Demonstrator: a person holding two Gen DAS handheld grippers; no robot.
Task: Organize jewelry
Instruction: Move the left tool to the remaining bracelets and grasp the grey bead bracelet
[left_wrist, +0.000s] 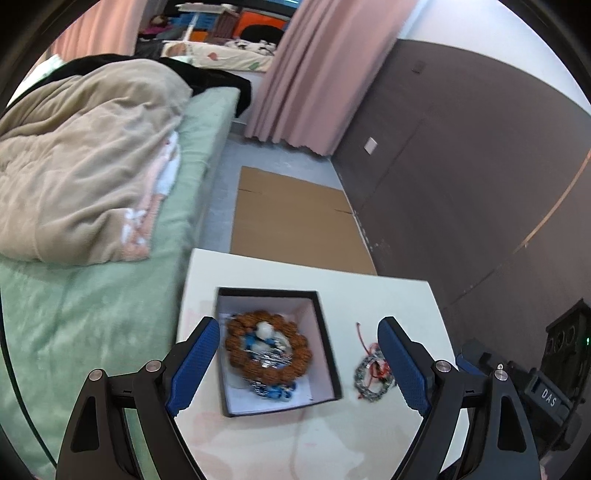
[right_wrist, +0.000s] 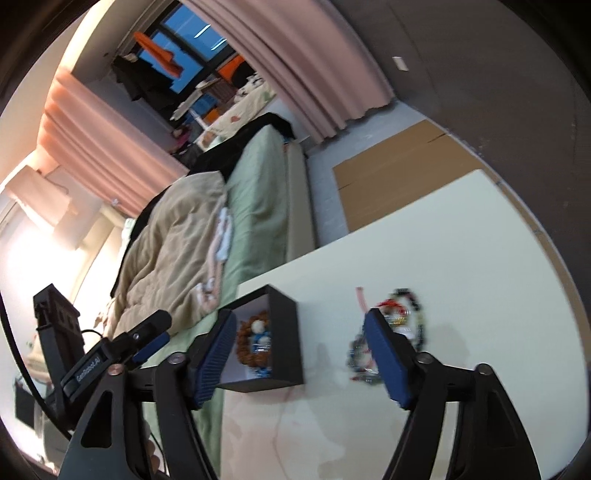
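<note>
A black box (left_wrist: 328, 350) with a white inside stands on the white table (left_wrist: 376, 295). In it lie a brown bead bracelet (left_wrist: 236, 354) and some white, blue and silver pieces. A loose tangle of silver and red jewelry (left_wrist: 369, 376) lies on the table right of the box. My left gripper (left_wrist: 298, 321) is open above the table, its fingers spanning the box and the tangle, with nothing held. In the right wrist view my right gripper (right_wrist: 300, 314) is open and holds nothing; the box (right_wrist: 284, 332) is by its left finger and the loose jewelry (right_wrist: 410, 321) is partly hidden behind its right finger.
A bed with a green sheet (left_wrist: 92, 314) and a beige quilt (left_wrist: 81, 166) runs along the table's left side. Flat cardboard (left_wrist: 291, 218) lies on the floor beyond the table. A dark wall (left_wrist: 461, 166) is at the right, pink curtains (left_wrist: 306, 74) behind.
</note>
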